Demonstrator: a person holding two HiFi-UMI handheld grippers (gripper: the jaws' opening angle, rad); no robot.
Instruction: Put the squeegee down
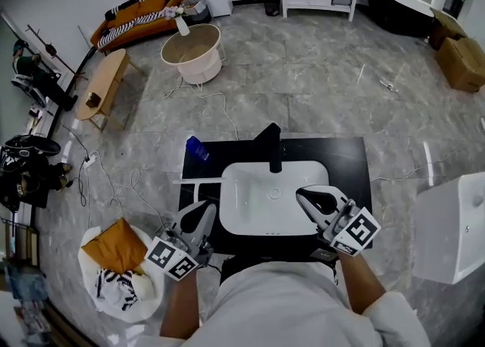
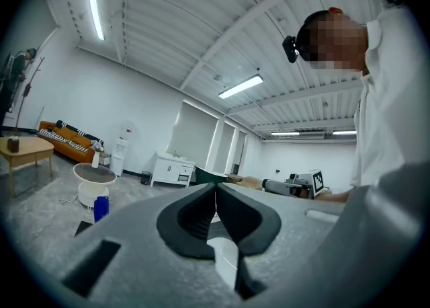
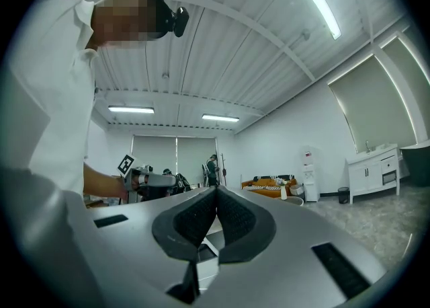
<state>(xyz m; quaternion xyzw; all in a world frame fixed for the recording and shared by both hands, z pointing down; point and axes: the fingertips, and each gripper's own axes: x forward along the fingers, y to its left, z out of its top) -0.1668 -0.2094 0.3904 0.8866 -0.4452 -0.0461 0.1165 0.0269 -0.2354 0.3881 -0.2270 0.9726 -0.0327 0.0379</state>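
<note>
The left gripper [image 1: 206, 209] and right gripper [image 1: 301, 192] hover over the black countertop surface [image 1: 348, 157], jaws of both pressed tip to tip on nothing. What looks like the thin white squeegee [image 1: 201, 180] lies flat just left of the white rectangular basin [image 1: 250, 209] — already set down, I judge. It is likely light, with a stiff handle and a soft blade — best gripped at the handle.

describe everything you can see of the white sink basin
The basin is white, glossy and rectangular with rounded corners, sunk into a black countertop. It looks empty, with a small round drain near its middle. A black faucet stands at its back edge, its spout reaching over the bowl. The right tool hovers over its right side and the left tool is beside its left front corner. Neither seems to touch it.
</note>
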